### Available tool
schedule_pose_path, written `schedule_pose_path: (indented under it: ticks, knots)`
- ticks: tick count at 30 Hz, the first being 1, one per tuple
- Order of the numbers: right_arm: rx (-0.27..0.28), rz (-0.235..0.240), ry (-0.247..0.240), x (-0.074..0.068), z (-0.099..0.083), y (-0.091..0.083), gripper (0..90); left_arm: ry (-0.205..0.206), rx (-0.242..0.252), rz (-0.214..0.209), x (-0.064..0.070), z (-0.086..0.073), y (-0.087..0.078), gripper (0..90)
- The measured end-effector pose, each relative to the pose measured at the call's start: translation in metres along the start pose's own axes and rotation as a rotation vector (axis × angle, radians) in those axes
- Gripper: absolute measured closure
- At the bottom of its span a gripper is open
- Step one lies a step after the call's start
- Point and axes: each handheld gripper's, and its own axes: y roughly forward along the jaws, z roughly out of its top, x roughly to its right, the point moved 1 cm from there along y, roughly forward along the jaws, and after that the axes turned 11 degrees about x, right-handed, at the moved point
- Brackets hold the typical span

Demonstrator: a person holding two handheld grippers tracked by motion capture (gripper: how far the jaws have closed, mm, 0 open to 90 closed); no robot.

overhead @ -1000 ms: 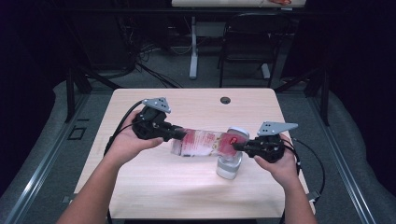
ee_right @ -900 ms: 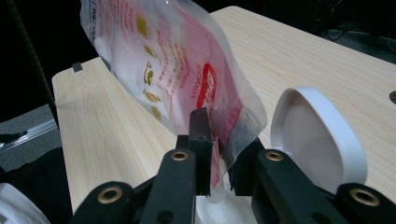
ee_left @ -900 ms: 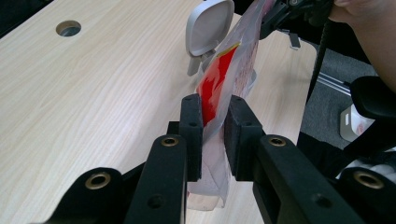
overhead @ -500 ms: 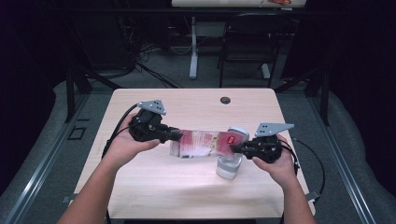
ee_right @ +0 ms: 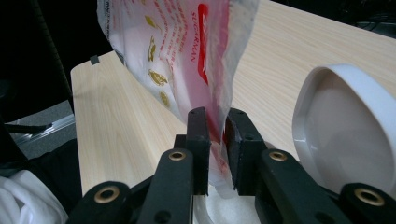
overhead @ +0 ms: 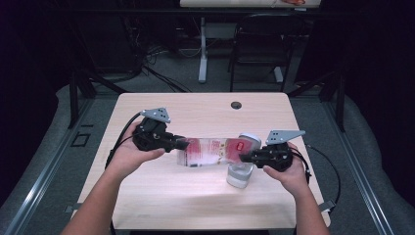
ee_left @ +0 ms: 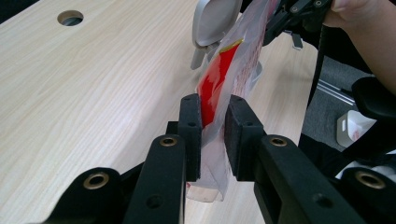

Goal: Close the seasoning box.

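A clear plastic bag [overhead: 210, 151] with red print and white grains hangs stretched between my two grippers above the light wood table [overhead: 195, 117]. My left gripper [overhead: 178, 144] is shut on its left end, seen close up as the bag [ee_left: 219, 88] pinched between the jaws [ee_left: 212, 121]. My right gripper [overhead: 243, 157] is shut on the other end, where the bag [ee_right: 173, 51] rises from the jaws [ee_right: 216, 126]. Just under that end stands a clear jar [overhead: 239, 175] with its white flip lid [overhead: 249, 139] open; the lid [ee_right: 345, 121] is at the right of the right gripper view.
A round cable hole [overhead: 236, 105] sits near the table's far edge. A dark chair [overhead: 254, 54] and a table leg [overhead: 202, 49] stand beyond on the grey floor. Cables trail from both grippers over the table's sides.
Both grippers and the bag have drifted slightly to the left. The jar has stayed in place and both grips are unchanged.
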Motion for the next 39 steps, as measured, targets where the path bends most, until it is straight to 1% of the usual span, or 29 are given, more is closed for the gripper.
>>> schedule_pose_path:
  ticks: [5,8,11,19,23,28,32,34,36,39]
  knots:
    - [-0.005,0.003,-0.006,-0.001,0.000,0.001,80.9,0.003,-0.004,0.004,0.001,-0.002,-0.001,77.7]
    - [0.001,0.005,-0.006,-0.001,0.000,0.001,83.3,0.003,-0.007,0.007,0.000,-0.004,-0.001,77.3]
    - [0.002,0.012,-0.016,-0.002,0.000,0.001,84.9,-0.008,-0.005,0.004,-0.002,-0.007,-0.001,76.9]
    - [0.025,-0.005,-0.036,-0.005,0.003,0.001,88.9,-0.021,-0.009,0.009,-0.006,-0.019,0.001,76.4]
    - [0.019,-0.014,-0.058,-0.008,0.005,0.002,89.9,-0.028,-0.012,0.010,-0.009,-0.027,0.002,76.3]
    - [0.009,-0.018,-0.080,-0.014,0.010,0.006,90.0,-0.033,-0.001,0.007,-0.012,-0.036,-0.002,76.1]
    - [-0.008,-0.020,-0.106,-0.019,0.015,0.008,90.0,-0.038,0.010,0.003,-0.015,-0.043,-0.005,75.7]
    - [-0.010,-0.016,-0.112,-0.021,0.017,0.009,90.0,-0.047,0.021,0.000,-0.016,-0.046,-0.005,75.6]
    - [-0.011,-0.016,-0.115,-0.022,0.019,0.009,90.0,-0.046,0.023,0.001,-0.016,-0.048,-0.005,75.5]
    - [-0.008,-0.014,-0.108,-0.022,0.022,0.009,90.0,-0.050,0.027,-0.002,-0.017,-0.051,-0.004,75.3]
